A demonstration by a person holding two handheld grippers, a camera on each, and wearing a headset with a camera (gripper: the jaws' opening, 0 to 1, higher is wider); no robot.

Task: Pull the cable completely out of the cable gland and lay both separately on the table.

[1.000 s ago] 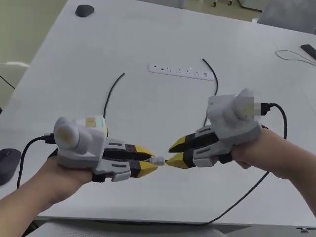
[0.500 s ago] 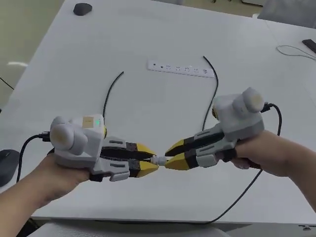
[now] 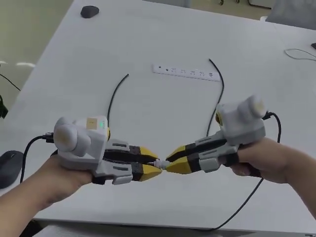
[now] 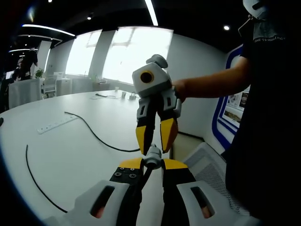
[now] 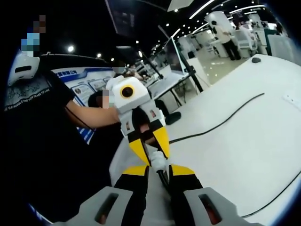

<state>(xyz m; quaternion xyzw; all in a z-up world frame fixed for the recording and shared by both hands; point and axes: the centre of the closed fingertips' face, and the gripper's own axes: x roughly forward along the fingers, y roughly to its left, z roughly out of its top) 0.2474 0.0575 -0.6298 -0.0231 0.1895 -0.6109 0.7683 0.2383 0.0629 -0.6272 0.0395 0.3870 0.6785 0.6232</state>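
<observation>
A small white cable gland (image 3: 159, 163) hangs above the table's near edge, between the tips of both grippers. My left gripper (image 3: 156, 168) comes in from the left. In its own view a black cable (image 4: 145, 176) runs between its shut jaws, with the gland (image 4: 153, 157) at their tips. My right gripper (image 3: 169, 163) meets it from the right, its yellow fingertips (image 4: 143, 136) closed around the gland's far end. In the right gripper view the gland (image 5: 159, 161) sits at my own tips. A thin black cable (image 3: 114, 96) lies on the table and runs behind the left gripper.
A white power strip (image 3: 186, 72) lies mid-table with its black cord (image 3: 220, 94) curving toward the right hand. One dark mouse (image 3: 89, 11) sits at the far corner and another (image 3: 9, 165) at the left edge. The grippers' own leads trail off the front edge.
The right gripper's jaws, spread a second ago, have closed in on the gland. Both grippers sit a little lower and tighter together. The head camera has shifted slightly.
</observation>
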